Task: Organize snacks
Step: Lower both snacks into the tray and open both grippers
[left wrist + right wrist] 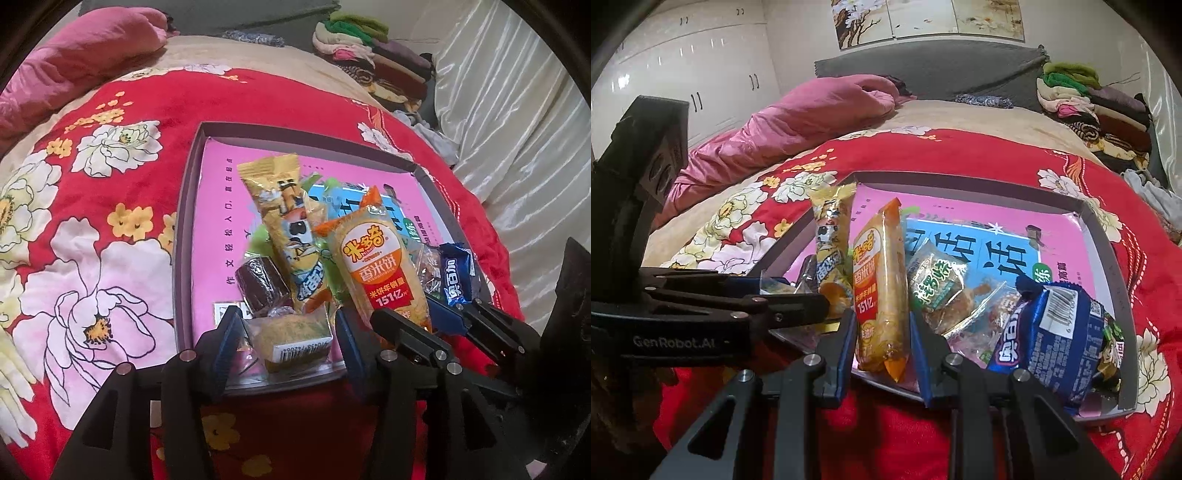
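Observation:
A shallow grey box [184, 229] lined with pink printed paper lies on the bed and holds several snacks. My left gripper [288, 343] is open at the box's near edge. A small yellow-green wrapped cake [291, 341] lies between its blue pads, which do not press on it. My right gripper [884, 345] is shut on the lower end of an orange rice-cracker packet [882, 295], which leans up over the pile. The left wrist view shows that packet [380, 269] too, with the right gripper [413, 314] on its lower end. The left gripper [798, 295] appears at the left of the right wrist view.
A long yellow cartoon packet [291, 229], a brown wrapped square [262, 284], a blue cookie pack [1056, 332] and a green-labelled clear packet [934, 284] also lie in the box. The box sits on a red floral blanket [110, 221]. Beyond are a pink quilt [798, 122] and folded clothes [1089, 107].

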{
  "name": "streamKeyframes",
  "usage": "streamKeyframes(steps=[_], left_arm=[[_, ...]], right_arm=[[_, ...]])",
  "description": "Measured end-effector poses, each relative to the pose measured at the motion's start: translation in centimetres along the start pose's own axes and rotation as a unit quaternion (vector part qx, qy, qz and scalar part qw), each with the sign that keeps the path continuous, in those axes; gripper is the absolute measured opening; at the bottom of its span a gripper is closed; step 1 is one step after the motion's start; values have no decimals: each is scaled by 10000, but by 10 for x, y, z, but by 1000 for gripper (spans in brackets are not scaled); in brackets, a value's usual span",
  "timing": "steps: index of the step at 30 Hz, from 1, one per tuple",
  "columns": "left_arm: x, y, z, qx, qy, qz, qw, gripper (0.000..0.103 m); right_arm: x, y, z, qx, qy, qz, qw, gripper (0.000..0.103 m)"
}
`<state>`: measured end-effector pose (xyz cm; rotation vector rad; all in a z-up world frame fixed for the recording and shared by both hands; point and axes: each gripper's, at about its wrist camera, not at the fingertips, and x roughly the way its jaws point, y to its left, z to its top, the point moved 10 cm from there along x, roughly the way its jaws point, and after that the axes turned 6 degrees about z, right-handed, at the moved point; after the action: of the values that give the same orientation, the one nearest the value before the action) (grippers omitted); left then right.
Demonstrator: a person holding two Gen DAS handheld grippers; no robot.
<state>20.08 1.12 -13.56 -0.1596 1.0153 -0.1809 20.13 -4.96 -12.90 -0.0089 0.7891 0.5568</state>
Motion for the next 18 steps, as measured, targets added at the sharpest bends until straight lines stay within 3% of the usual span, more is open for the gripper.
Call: streamKeyframes(steps=[10,12,18], left_arm=[[-9,-1,0,50,-68,22,10000,63],[-11,-1,0,46,-79,41,9999,69],[-19,-1,0,69,-148,101,9998,72]], right_arm=[[-4,5,0,-54,-30,52,10000,30],[-5,6,0,-48,-24,56,10000,30],[-9,8,0,-80,-45,46,9999,30]])
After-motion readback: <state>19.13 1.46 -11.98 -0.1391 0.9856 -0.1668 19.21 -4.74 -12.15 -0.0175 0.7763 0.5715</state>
